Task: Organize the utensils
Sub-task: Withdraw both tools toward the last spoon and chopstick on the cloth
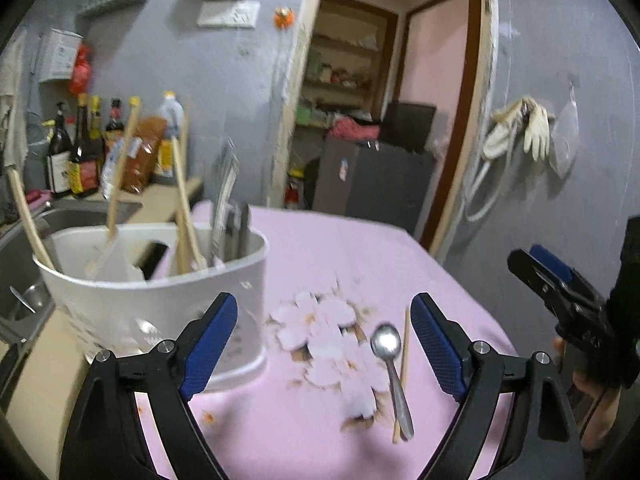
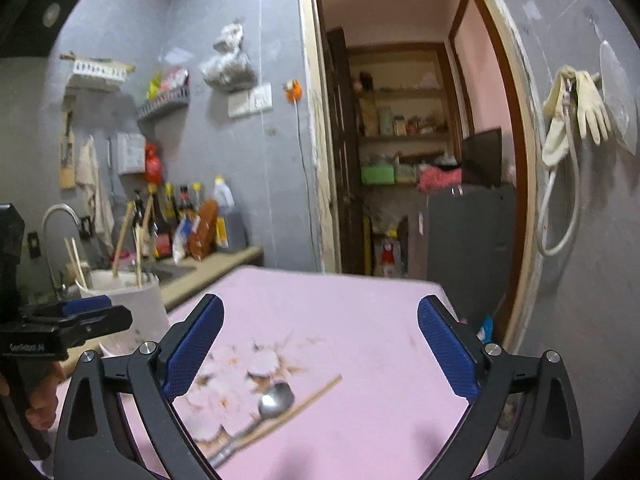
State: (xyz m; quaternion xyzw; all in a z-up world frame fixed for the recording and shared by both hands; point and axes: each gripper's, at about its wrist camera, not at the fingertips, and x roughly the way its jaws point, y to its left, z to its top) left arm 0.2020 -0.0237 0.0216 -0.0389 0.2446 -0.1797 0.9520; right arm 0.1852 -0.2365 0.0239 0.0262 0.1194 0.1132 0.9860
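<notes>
Steel spoon (image 1: pixel 390 364) touching chopstick (image 1: pixel 402 376); my left gripper (image 1: pixel 324 344) and right gripper (image 2: pixel 320 348) gaped empty; feared pinching both together.

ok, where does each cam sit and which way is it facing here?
Left wrist: on the left gripper, jaws open, looking across the pink table at the white holder, spoon and chopstick; right gripper at right edge.
Right wrist: on the right gripper, jaws open, facing the doorway; left gripper and a hand at left.
Shared: spoon, chopstick, holder, table, doorway.
</notes>
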